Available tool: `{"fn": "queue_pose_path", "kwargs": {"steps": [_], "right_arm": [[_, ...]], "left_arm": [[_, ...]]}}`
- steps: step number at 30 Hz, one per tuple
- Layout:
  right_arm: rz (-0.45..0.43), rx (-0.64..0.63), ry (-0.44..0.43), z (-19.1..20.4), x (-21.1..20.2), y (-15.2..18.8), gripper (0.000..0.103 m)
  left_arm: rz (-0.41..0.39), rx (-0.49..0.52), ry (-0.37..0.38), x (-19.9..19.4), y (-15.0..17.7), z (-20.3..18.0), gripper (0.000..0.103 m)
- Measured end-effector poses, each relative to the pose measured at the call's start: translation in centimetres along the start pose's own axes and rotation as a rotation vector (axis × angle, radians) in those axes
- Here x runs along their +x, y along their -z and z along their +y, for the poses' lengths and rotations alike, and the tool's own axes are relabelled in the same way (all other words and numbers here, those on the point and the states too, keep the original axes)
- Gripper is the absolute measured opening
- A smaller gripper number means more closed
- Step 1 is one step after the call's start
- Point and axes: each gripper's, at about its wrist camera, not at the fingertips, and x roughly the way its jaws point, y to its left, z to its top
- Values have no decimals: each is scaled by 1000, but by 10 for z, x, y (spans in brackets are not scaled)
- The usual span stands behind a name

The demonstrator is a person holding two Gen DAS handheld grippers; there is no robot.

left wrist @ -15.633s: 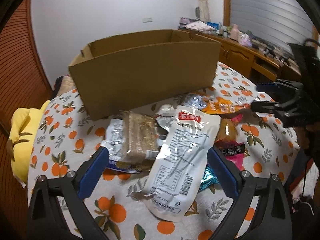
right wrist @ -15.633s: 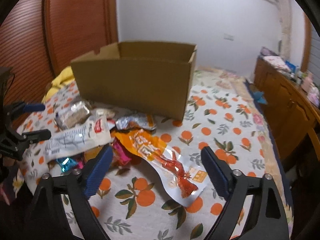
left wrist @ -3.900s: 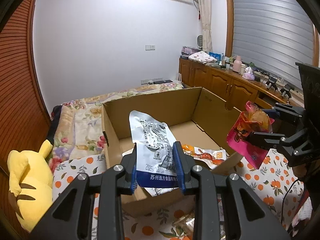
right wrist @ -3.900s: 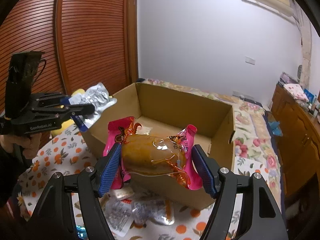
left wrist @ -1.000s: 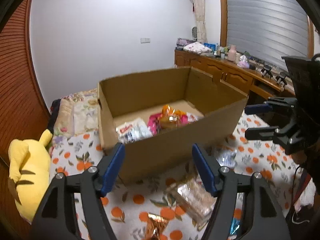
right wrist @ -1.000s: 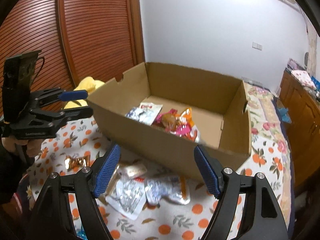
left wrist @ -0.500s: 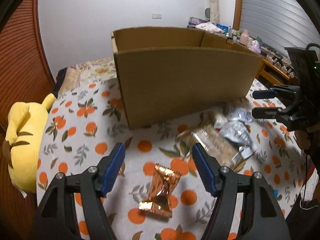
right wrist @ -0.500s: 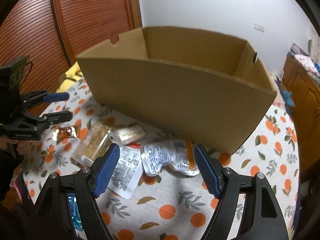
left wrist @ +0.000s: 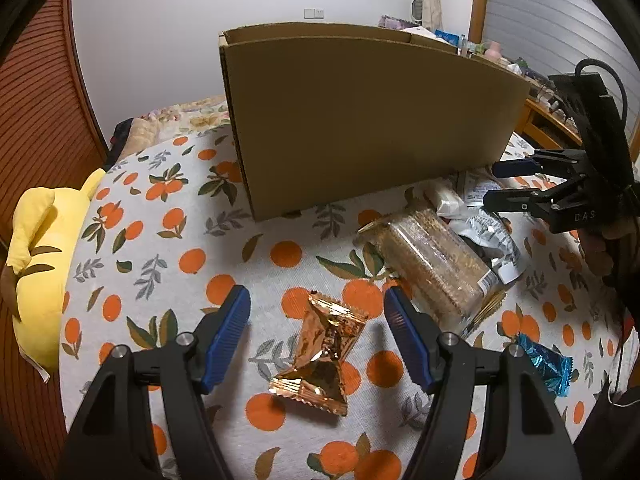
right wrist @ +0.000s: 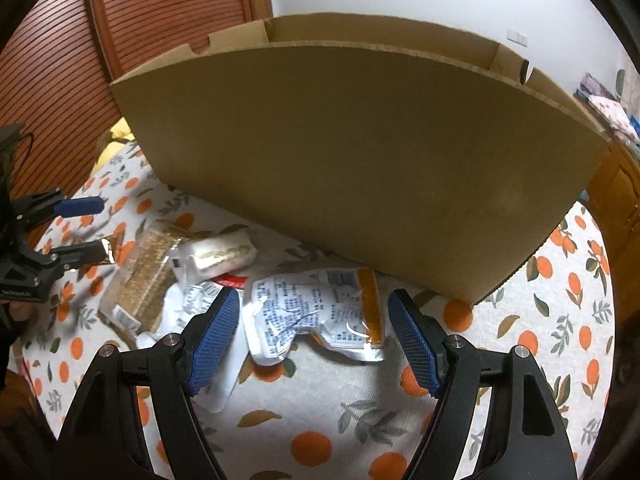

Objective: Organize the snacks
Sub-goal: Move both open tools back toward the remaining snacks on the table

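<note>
My left gripper (left wrist: pixel 318 322) is open, low over the table, its fingers either side of a copper foil snack packet (left wrist: pixel 320 356). A clear pack of brown crisp bars (left wrist: pixel 434 266) lies to its right. My right gripper (right wrist: pixel 314 330) is open, straddling a silver and white pouch with an orange edge (right wrist: pixel 320 312). A white wrapped roll (right wrist: pixel 222 258) and the crisp bar pack (right wrist: pixel 140 280) lie to its left. The cardboard box (left wrist: pixel 372 120) stands behind the snacks, also in the right wrist view (right wrist: pixel 360 152); its inside is hidden.
The table has an orange-print cloth (left wrist: pixel 168 240). A blue foil candy (left wrist: pixel 546 364) lies at the right. A yellow plush toy (left wrist: pixel 38 248) sits past the table's left edge. A wooden slatted door (right wrist: pixel 160 12) and cabinets (right wrist: pixel 620 196) stand behind.
Both grippers have dropped from above the box down to the table. The left one has closed in on the copper packet, the right one on the silver pouch.
</note>
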Motion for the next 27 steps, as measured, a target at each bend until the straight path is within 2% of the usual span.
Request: {"fn": "queue_pose_path", "kwargs": {"steps": [11,15,18,20,27], "right_arm": [[39,9,-24,-3,15,-6,83],[52,-45,9,4,17,-2,83],[52,-47,2,4,13,1,76],[48,-57,-17,5,9,4,63],[45,-81,-6,13,4,10,62]], "left_arm": [[25,0,6,6,4,-4,70],[29,-6,1,6,5,-3,70],[33,-12,0,7,6,-1,70],[37,-15,-3,8,7,0,70],[37,-15,-5,8,8,2,70]]}}
